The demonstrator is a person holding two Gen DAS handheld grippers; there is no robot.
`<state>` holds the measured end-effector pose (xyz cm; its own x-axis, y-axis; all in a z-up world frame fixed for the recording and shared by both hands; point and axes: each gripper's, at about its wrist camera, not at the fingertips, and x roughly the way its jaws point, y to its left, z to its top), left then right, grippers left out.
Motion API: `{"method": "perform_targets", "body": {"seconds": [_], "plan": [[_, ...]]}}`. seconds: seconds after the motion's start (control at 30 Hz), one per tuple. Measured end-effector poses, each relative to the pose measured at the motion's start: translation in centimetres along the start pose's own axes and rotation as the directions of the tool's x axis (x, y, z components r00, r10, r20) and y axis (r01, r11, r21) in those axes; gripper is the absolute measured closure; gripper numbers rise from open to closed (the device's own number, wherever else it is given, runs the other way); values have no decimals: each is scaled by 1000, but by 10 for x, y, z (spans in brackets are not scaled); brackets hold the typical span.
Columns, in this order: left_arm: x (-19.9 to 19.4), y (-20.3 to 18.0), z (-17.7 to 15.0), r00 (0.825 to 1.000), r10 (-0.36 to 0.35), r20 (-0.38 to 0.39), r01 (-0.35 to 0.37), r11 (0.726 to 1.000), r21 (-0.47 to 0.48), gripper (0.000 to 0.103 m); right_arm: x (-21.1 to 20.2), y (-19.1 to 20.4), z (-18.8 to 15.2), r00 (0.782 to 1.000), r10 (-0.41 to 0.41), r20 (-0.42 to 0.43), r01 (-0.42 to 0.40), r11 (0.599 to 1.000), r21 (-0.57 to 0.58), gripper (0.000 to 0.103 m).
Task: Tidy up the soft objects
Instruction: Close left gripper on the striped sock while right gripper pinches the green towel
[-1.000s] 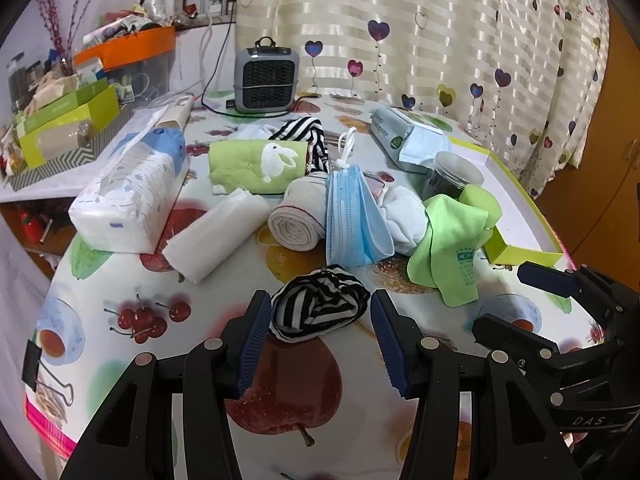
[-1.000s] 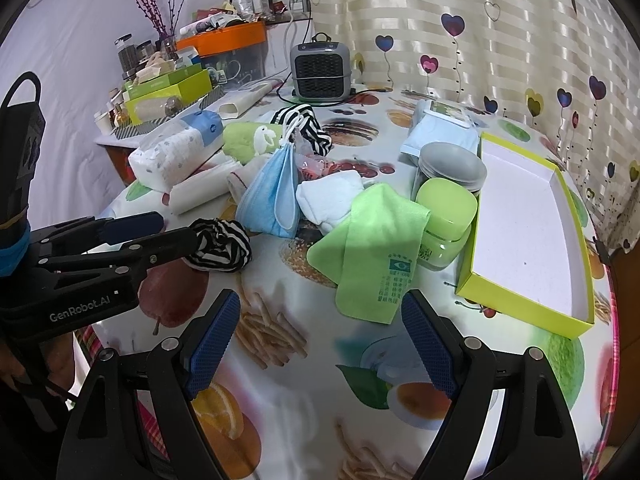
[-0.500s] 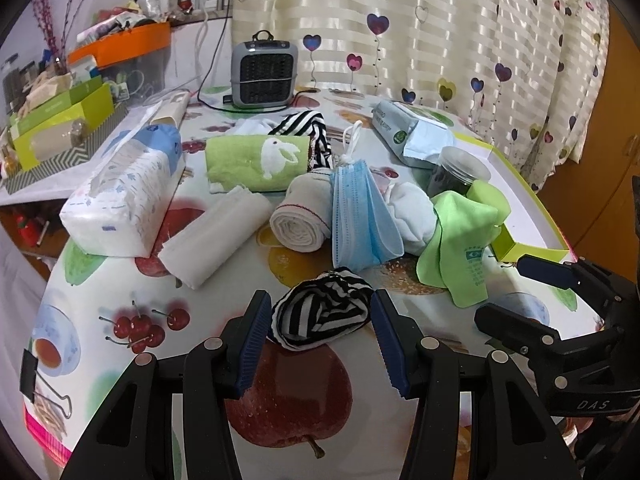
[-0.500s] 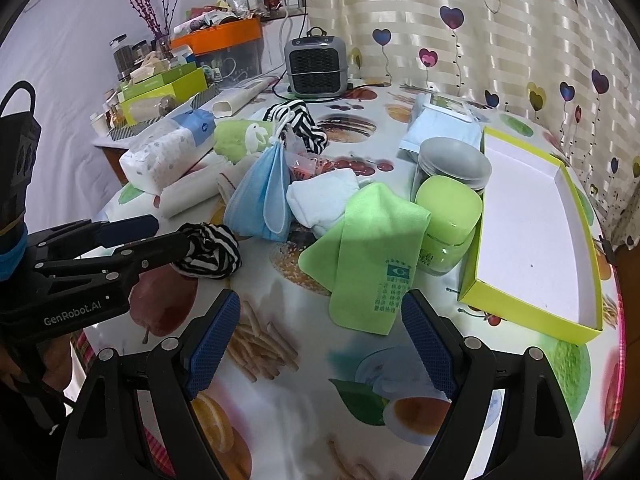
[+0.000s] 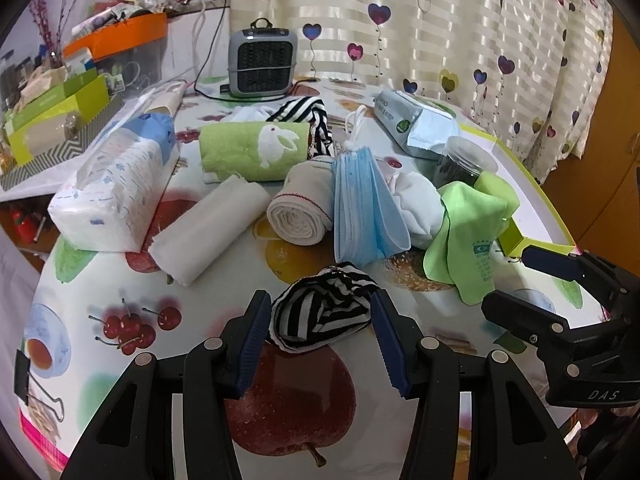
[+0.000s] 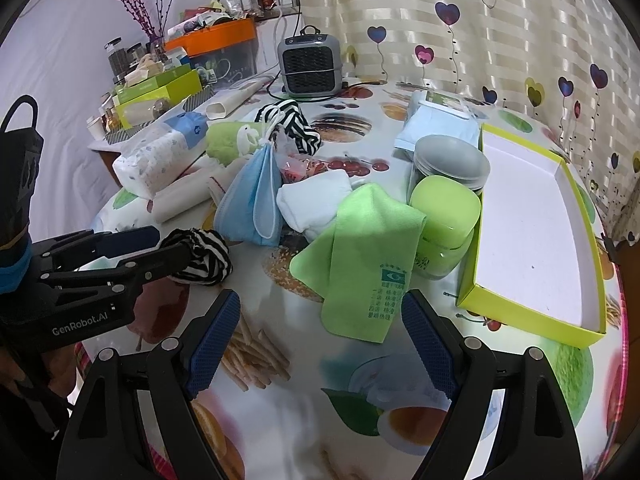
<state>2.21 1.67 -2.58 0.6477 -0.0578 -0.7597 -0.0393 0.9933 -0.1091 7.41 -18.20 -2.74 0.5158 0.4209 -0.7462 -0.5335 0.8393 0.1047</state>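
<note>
Nearby, blue masks (image 5: pixel 366 204), green cloth (image 5: pixel 464 236)

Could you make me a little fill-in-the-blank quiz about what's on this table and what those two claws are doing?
1. The left gripper has its fingers either side of a black-and-white ____ cloth.
2. The tray with yellow-green walls holds ____.
3. The green towel shows a white ____.
4. The right gripper is ____, holding nothing.

Missing words: striped; nothing; rabbit; open
</note>
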Motion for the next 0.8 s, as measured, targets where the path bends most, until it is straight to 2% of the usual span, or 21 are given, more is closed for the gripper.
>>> {"method": "perform_targets", "body": {"seconds": [0.6,0.67,0.8], "plan": [[23,-1,-5,999,-13,-50,13,1000,14,52,16,-15,6,999,-38,5,38,999,39,20],[25,-1,-5,999,-12,-50,13,1000,15,52,18,-17,7,999,-38,5,38,998,41,22],[26,-1,-7,999,-10,-48,11,1000,24,52,24,-19,9,999,-31,-8,31,999,39,32]]}}
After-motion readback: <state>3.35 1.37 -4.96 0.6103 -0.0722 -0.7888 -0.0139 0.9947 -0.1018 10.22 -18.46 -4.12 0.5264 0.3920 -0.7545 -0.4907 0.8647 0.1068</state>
